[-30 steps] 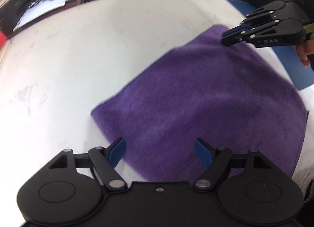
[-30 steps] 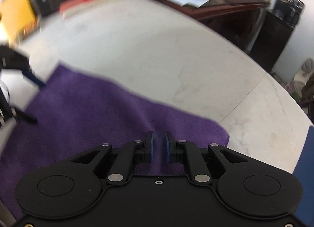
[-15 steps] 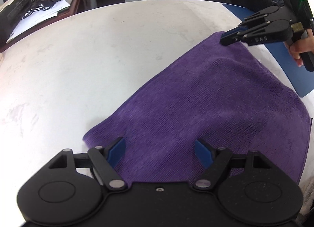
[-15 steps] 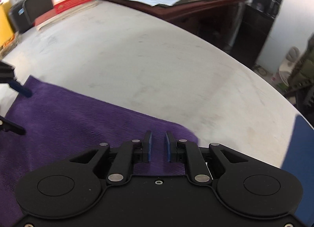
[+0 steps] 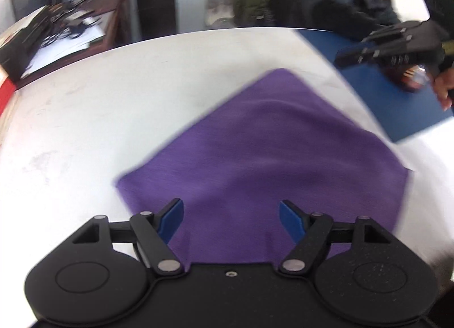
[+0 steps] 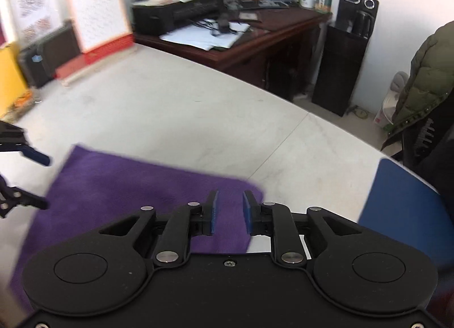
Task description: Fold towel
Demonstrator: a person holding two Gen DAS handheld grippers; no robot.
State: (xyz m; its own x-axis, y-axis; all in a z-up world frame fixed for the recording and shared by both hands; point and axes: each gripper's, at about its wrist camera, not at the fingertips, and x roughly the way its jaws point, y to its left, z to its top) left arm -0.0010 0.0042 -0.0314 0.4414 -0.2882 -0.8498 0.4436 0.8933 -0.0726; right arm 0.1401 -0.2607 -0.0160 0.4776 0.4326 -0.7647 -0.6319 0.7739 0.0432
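Towel (image 5: 255, 163) lies flat on desk (image 5: 113, 95). Left tool (image 5: 229, 216) spread, closing slightly; right tool (image 6: 229, 211) opening; both empty. Advise gripping corners squarely.

The towel (image 5: 255, 163) lies flat on the tabletop (image 5: 113, 95). A folder (image 5: 397, 95) lies on the tabletop just beyond the towel's right edge. Behind the tabletop stands a desk (image 6: 255, 36) bearing a printer (image 6: 176, 10).
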